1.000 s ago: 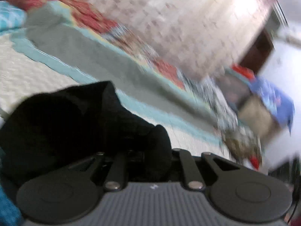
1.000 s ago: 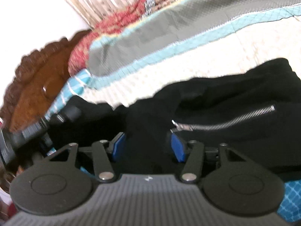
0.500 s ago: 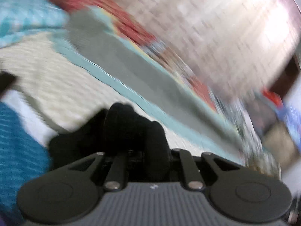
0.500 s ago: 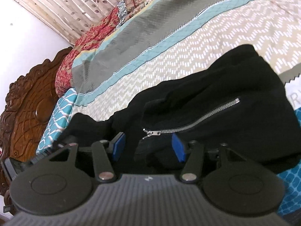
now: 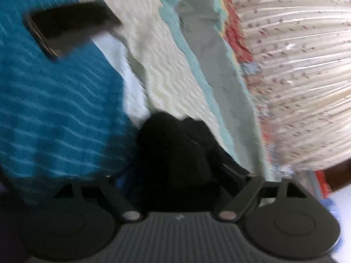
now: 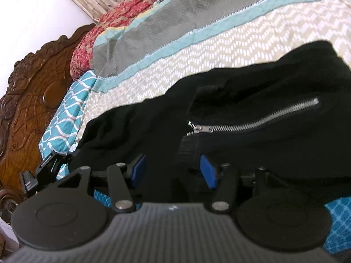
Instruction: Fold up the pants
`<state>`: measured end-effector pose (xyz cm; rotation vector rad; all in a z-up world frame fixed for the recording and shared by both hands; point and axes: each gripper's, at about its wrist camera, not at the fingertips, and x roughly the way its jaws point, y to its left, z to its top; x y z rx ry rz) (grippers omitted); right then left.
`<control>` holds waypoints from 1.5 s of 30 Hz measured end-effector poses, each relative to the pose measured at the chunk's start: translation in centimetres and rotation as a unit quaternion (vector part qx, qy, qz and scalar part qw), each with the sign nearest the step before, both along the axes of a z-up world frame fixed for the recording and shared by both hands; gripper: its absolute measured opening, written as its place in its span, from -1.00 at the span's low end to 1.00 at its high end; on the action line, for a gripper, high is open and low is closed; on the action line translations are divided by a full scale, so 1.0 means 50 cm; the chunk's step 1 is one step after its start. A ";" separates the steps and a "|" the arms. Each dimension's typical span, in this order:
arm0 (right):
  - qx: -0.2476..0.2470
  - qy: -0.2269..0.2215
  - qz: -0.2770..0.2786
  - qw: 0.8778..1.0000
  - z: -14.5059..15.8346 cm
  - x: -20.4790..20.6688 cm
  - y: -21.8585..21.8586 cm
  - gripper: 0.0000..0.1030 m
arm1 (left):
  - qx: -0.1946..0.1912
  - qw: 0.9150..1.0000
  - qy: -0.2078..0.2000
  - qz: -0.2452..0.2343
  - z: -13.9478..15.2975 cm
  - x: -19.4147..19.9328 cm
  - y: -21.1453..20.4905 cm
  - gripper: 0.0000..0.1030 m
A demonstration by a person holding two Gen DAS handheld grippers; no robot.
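Note:
The black pants (image 6: 252, 100) lie bunched on the bed, with a silver zipper (image 6: 258, 118) running across the top fold. My right gripper (image 6: 173, 173) rests low over their near edge. Its blue pads (image 6: 138, 171) stand apart with bare faces, and fabric sits in the gap. In the blurred left wrist view, a lump of the black pants (image 5: 175, 144) sits between the spread arms of my left gripper (image 5: 179, 175). That gripper's jaws are opening and its pads are mostly hidden by the cloth.
The bedspread (image 6: 219, 50) has cream zigzag, teal and grey bands. A carved wooden headboard (image 6: 28, 109) and a teal pillow (image 6: 68, 118) are at the left. A dark flat slab (image 5: 70, 28) lies on teal patterned cloth (image 5: 54, 109). A pleated curtain (image 5: 296, 76) hangs behind.
My left gripper rolled and swung down toward the teal cloth, and its arms spread from shut on the black fabric to wide apart. The right gripper stayed put.

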<state>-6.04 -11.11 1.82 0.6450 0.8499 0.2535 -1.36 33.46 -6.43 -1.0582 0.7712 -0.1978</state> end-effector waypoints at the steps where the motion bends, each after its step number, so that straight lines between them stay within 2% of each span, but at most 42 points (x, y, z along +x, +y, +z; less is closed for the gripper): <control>1: 0.001 -0.006 -0.014 1.000 0.005 -0.004 -0.017 0.13 | -0.012 1.000 -0.005 -0.007 -0.007 0.010 -0.009 0.57; 2: 0.000 -0.012 -0.032 0.999 0.009 -0.010 -0.040 0.13 | -0.012 1.000 -0.006 -0.011 -0.017 0.022 -0.020 0.50; 3: -0.002 -0.015 -0.050 0.999 0.013 -0.015 -0.061 0.13 | -0.002 1.000 -0.005 -0.015 -0.024 0.033 -0.028 0.15; 4: -0.008 -0.020 -0.075 0.997 0.018 -0.023 -0.089 0.13 | 0.013 1.000 -0.004 -0.022 -0.030 0.046 -0.036 -0.36; 5: -0.014 -0.024 -0.098 0.995 0.021 -0.030 -0.116 0.13 | 0.018 0.999 -0.003 -0.030 -0.033 0.052 -0.039 -0.58; 7: -0.030 -0.033 -0.159 0.986 0.025 -0.055 -0.178 0.17 | 0.013 1.000 -0.004 -0.021 -0.028 0.049 -0.034 -0.77; 9: -0.044 -0.033 -0.209 0.976 0.019 -0.078 -0.228 0.28 | 0.044 0.999 -0.020 -0.003 0.007 0.028 -0.034 -0.79; 11: -0.057 -0.024 -0.237 0.970 0.004 -0.093 -0.262 0.30 | 0.111 0.992 -0.056 0.007 0.065 -0.007 -0.051 -0.80; 12: -0.062 -0.017 -0.245 0.967 -0.005 -0.098 -0.275 0.30 | 0.172 0.982 -0.082 0.016 0.098 -0.031 -0.070 -0.80; 14: -0.066 -0.004 -0.255 0.965 -0.028 -0.105 -0.293 0.30 | 0.257 0.959 -0.112 0.037 0.138 -0.066 -0.107 -0.79; 16: -0.059 0.007 -0.254 0.965 -0.051 -0.104 -0.293 0.30 | 0.307 0.945 -0.099 0.055 0.129 -0.079 -0.133 -0.76; 17: -0.058 0.013 -0.250 0.966 -0.061 -0.102 -0.288 0.31 | 0.327 0.941 -0.064 0.052 0.112 -0.067 -0.140 -0.71; 18: -0.059 0.019 -0.244 0.968 -0.073 -0.098 -0.286 0.31 | 0.326 0.945 0.002 0.043 0.078 -0.042 -0.134 -0.66; 19: -0.060 0.025 -0.237 0.969 -0.085 -0.094 -0.282 0.32 | 0.293 0.954 0.044 0.047 0.056 -0.033 -0.116 -0.63; 20: -0.064 0.028 -0.231 0.970 -0.093 -0.092 -0.277 0.33 | 0.246 0.966 0.051 0.062 0.047 -0.041 -0.093 -0.61; 21: -0.073 0.024 -0.226 0.971 -0.089 -0.091 -0.269 0.37 | 0.219 0.972 0.048 0.068 0.054 -0.051 -0.076 -0.55; 22: -0.080 0.020 -0.218 0.972 -0.089 -0.091 -0.267 0.39 | 0.223 0.972 0.046 0.065 0.070 -0.059 -0.068 -0.38; 24: -0.085 0.016 -0.208 0.974 -0.075 -0.097 -0.263 0.42 | 0.251 0.964 0.040 0.082 0.109 -0.084 -0.055 -0.21; 27: -0.066 0.014 -0.212 0.975 -0.076 -0.102 -0.271 0.42 | 0.238 0.964 0.009 0.121 0.157 -0.132 -0.032 -0.21; 31: -0.047 0.015 -0.210 0.976 -0.090 -0.103 -0.270 0.42 | 0.261 0.952 -0.026 0.155 0.224 -0.147 -0.042 -0.23; 32: -0.051 0.016 -0.201 0.978 -0.087 -0.098 -0.259 0.23 | 0.265 0.951 -0.037 0.152 0.239 -0.144 -0.052 -0.23; 33: -0.052 0.022 -0.183 0.982 -0.085 -0.091 -0.251 -0.47 | 0.265 0.952 -0.049 0.146 0.252 -0.132 -0.062 -0.23; 34: -0.050 0.029 -0.176 0.983 -0.082 -0.085 -0.245 -0.54 | 0.265 0.953 -0.063 0.131 0.267 -0.124 -0.079 -0.23; 36: -0.057 0.015 -0.177 0.982 -0.059 -0.089 -0.229 -0.60 | 0.261 0.958 -0.087 0.082 0.288 -0.101 -0.123 -0.22; 38: -0.056 -0.016 -0.163 0.985 -0.023 -0.095 -0.208 -0.62 | 0.239 0.965 -0.111 0.004 0.297 -0.068 -0.186 -0.15; 40: -0.057 -0.047 -0.139 0.988 0.012 -0.097 -0.183 -0.64 | 0.206 0.967 -0.114 -0.097 0.289 -0.028 -0.266 0.03; 42: -0.063 -0.072 -0.107 0.990 0.040 -0.095 -0.146 -0.64 | 0.175 0.961 -0.104 -0.189 0.273 0.009 -0.347 0.05; 44: -0.092 -0.089 -0.069 0.989 0.057 -0.092 -0.095 -0.64 | 0.167 0.944 -0.095 -0.270 0.260 0.039 -0.435 0.08; 45: -0.107 -0.093 -0.054 0.988 0.060 -0.089 -0.075 -0.64 | 0.172 0.932 -0.090 -0.306 0.254 0.052 -0.484 0.14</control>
